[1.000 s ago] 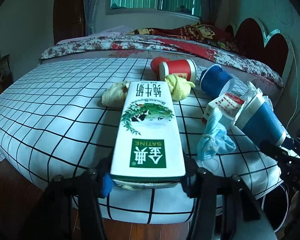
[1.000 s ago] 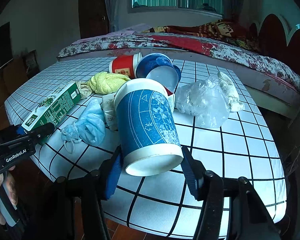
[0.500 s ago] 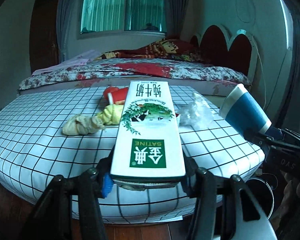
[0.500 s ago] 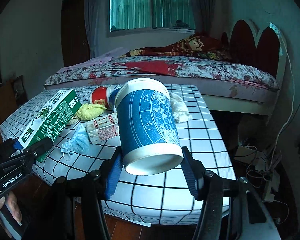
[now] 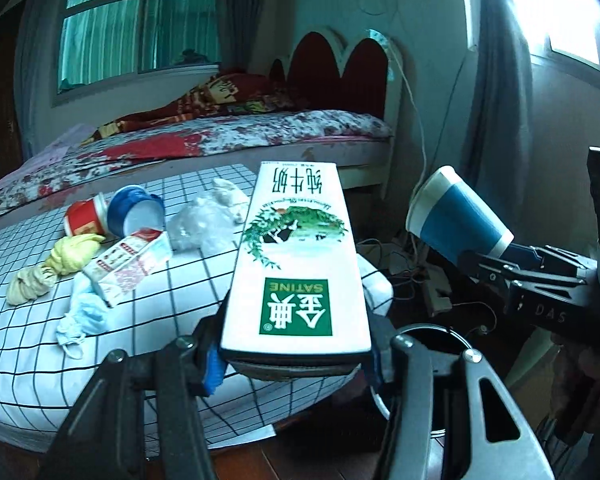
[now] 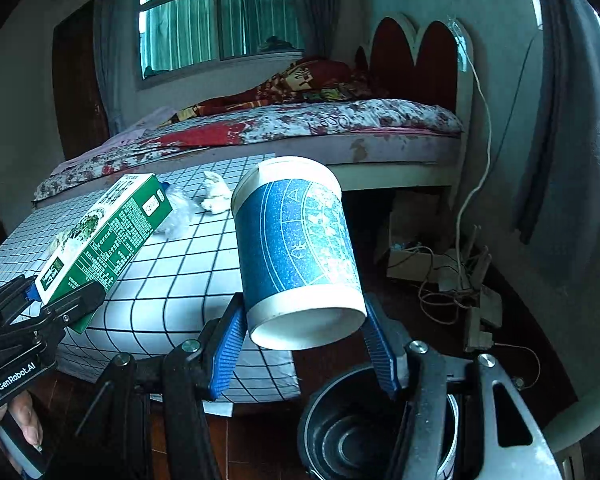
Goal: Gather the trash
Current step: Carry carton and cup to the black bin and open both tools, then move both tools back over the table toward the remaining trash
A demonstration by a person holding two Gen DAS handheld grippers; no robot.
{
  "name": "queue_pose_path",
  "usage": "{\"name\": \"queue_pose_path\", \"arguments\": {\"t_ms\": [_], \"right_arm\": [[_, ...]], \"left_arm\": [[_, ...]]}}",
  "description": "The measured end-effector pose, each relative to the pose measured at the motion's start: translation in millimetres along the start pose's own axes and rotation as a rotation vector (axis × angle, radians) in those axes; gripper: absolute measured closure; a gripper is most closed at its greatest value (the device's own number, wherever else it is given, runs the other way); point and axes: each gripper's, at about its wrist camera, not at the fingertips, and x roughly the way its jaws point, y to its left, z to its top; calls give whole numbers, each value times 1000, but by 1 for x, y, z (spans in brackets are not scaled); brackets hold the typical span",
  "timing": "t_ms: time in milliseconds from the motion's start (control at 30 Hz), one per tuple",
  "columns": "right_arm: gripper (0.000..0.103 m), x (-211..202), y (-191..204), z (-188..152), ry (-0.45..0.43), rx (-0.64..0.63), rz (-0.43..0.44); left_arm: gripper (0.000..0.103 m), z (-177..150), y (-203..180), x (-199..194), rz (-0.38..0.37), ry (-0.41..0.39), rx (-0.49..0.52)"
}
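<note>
My left gripper (image 5: 296, 360) is shut on a white and green milk carton (image 5: 296, 256), held in the air past the table's right end; the carton also shows in the right wrist view (image 6: 100, 236). My right gripper (image 6: 304, 340) is shut on a blue paper cup (image 6: 296, 248), which also shows in the left wrist view (image 5: 456, 220). A dark round trash bin (image 6: 352, 436) stands on the floor right below the cup; it also shows in the left wrist view (image 5: 432, 340).
On the checked table (image 5: 40, 352) lie a red cup (image 5: 86, 218), a blue cup (image 5: 138, 214), a small red and white carton (image 5: 128, 266), a blue face mask (image 5: 86, 314), yellow cloth (image 5: 72, 254) and clear plastic (image 5: 202, 226). A bed (image 6: 300, 128) and floor cables (image 6: 448, 280) lie beyond.
Both grippers have swung right, away from over the table, each still holding its item. The trash bin on the floor has come into view under them.
</note>
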Motion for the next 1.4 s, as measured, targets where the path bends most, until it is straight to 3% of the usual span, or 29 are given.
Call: {"name": "queue_pose_path", "arguments": {"t_ms": [267, 467, 833, 900, 933, 1000, 1133, 1233, 1400], "right_arm": [[45, -16, -51, -34, 44, 1, -60], [45, -9, -83, -58, 99, 15, -73], [44, 26, -109, -93, 221, 13, 3], [23, 40, -118, -99, 255, 38, -29], [9, 43, -123, -103, 261, 56, -45], [8, 47, -130, -110, 285, 84, -72], [1, 50, -130, -119, 311, 97, -123], [1, 51, -125, -114, 308, 71, -146], [1, 48, -121, -110, 293, 49, -152]], "left_arm": [[49, -12, -62, 16, -131, 56, 114], [49, -31, -90, 37, -228, 155, 152], [46, -63, -121, 79, -353, 325, 160], [16, -70, -120, 87, -312, 351, 139], [14, -74, -119, 87, -289, 353, 129], [5, -79, -116, 84, -226, 349, 119], [1, -85, -114, 74, -141, 313, 133], [1, -85, -116, 68, -83, 284, 136], [1, -73, -113, 76, -65, 269, 136]]}}
